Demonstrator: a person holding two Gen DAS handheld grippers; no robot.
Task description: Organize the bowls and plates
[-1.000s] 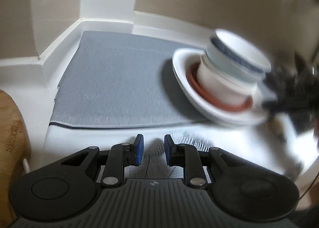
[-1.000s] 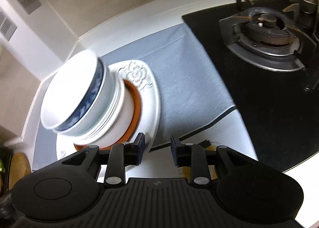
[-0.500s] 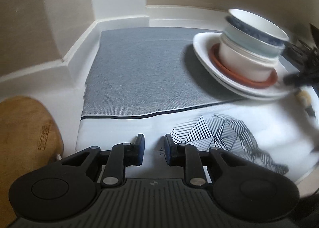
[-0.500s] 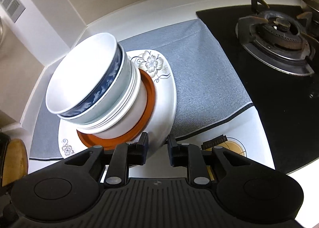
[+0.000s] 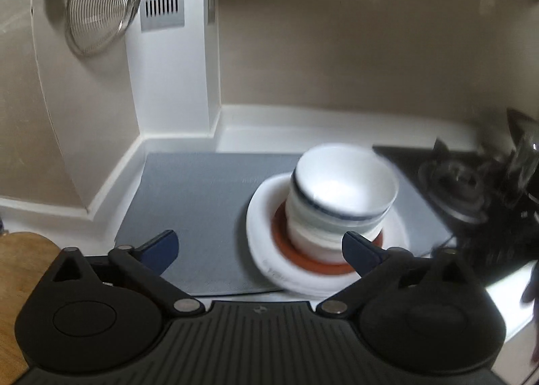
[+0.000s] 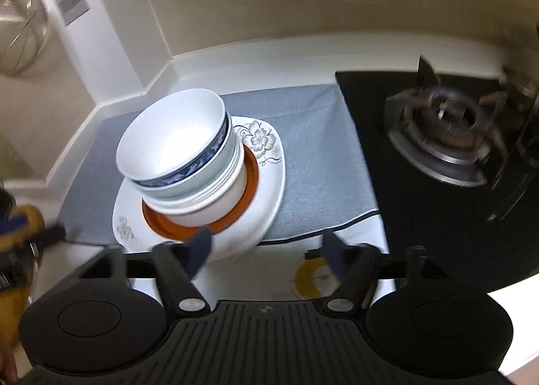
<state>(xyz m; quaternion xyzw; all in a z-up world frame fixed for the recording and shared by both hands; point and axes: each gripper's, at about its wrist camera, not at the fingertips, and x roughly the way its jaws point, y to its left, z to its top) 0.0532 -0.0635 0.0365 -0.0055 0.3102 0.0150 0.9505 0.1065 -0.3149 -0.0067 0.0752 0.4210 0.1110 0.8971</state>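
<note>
Bowls (image 5: 340, 196), nested in a stack, sit on an orange saucer (image 5: 303, 258) on a white plate (image 5: 266, 263) at centre right of the left wrist view, on the grey mat (image 5: 202, 210). Left tongs (image 5: 259, 250) have just spread wide, empty.

Right wrist view: the stack (image 6: 182, 162) stands centre left on the flowered plate (image 6: 266, 189); right tongs (image 6: 266, 252) have just opened, nothing between them. Stacking looks finished; next likely calls for withdrawing clear.

"What are the two grabbers doing?"
"The left gripper (image 5: 259, 247) is pointing downward with its jaws spread wide, having just been opening. Nothing is between them."
"And the other?"
"The right gripper (image 6: 267, 250) is doing the same."
</note>
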